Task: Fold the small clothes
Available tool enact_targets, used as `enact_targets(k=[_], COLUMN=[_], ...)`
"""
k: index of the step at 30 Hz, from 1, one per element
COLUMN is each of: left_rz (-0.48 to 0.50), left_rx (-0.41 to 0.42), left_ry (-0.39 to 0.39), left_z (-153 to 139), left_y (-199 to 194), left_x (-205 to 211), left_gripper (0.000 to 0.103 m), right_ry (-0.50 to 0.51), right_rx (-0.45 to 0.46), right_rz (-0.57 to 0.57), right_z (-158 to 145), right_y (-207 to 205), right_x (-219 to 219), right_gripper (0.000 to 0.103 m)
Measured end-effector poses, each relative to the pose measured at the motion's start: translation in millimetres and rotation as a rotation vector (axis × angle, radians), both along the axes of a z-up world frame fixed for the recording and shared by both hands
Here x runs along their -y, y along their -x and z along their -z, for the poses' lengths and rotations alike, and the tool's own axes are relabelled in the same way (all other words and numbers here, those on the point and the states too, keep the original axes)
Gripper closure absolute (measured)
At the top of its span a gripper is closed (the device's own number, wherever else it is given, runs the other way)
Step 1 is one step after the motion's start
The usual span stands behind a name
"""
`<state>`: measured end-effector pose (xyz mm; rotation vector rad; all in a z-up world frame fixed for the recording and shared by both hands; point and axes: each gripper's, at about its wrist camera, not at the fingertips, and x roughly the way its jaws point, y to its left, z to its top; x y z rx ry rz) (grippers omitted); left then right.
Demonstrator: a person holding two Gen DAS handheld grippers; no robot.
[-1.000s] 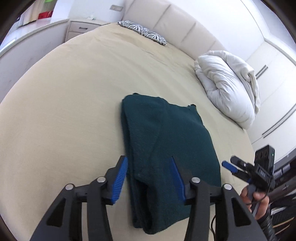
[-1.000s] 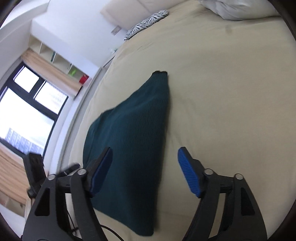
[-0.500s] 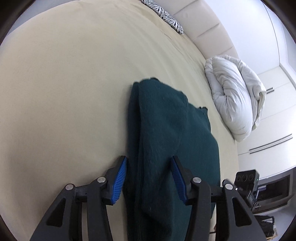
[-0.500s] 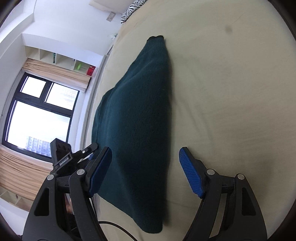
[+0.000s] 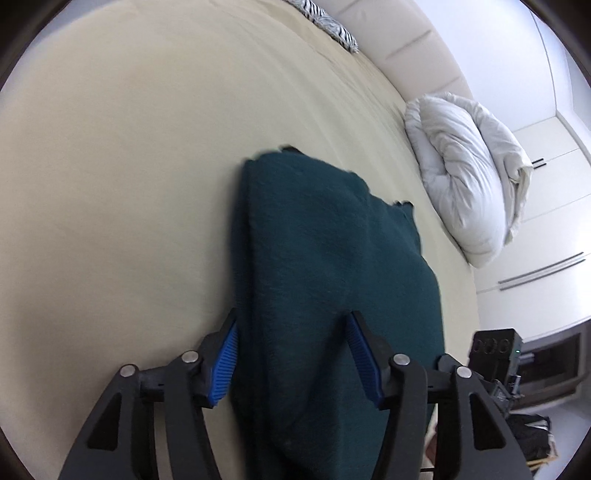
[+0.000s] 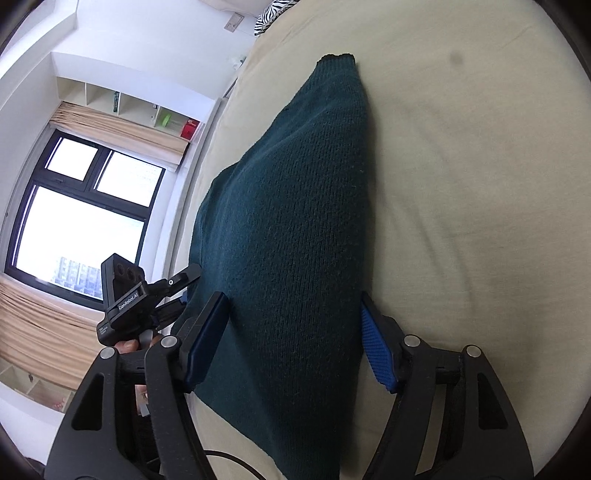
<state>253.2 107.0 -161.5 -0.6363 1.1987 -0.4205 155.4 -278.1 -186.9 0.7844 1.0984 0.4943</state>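
Observation:
A dark green knit garment (image 5: 332,280) lies folded lengthwise on the beige bed (image 5: 129,166); it also shows in the right wrist view (image 6: 295,236). My left gripper (image 5: 295,354) is open, its blue pads straddling the garment's near left edge. My right gripper (image 6: 295,339) is open, its pads straddling the garment's near right edge. The left gripper also shows in the right wrist view (image 6: 173,291) at the garment's other side. The right gripper's body shows in the left wrist view at lower right.
A white bunched duvet (image 5: 469,177) lies at the bed's far right. A zebra-print pillow (image 5: 328,22) sits by the padded headboard. A window (image 6: 74,221) and wall shelves are on the left in the right wrist view. Wardrobe doors stand beyond the duvet.
Both grippers have moved down and forward onto the garment's near edge, one at each side. Both stayed open.

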Motion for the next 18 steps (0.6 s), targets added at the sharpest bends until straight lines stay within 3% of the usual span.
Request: enact_targets(k=[4,9,11,14,18], left_rz=[0.014,0.007,0.003,0.001,0.042], left_rx=[-0.016,-0.036,-0.021,0.003,0.059], left_ry=[0.028,0.028,0.005,0.008,-0.028], left_z=[6,6,-2,-18,-48], left_y=[-5,-4,1,14,49], left_x=[4,7,11,15,29], left_gripper=[0.046,0.071,0.076,0.078,0.078], right_ry=[-0.028,-0.042,-0.025,0.011,0.067], right_rx=[0.022,-0.01,-0.016,-0.001,0.039], right_rz=[0.006,0.009,0.012,0.025,0.034], right_z=[-1,12,10,0,-24], right_y=[5,2,2,12,39], right_x=[-4,-4,-7,-8,-8], right_gripper=[0.035,0.048,0.054,0.061,0.062])
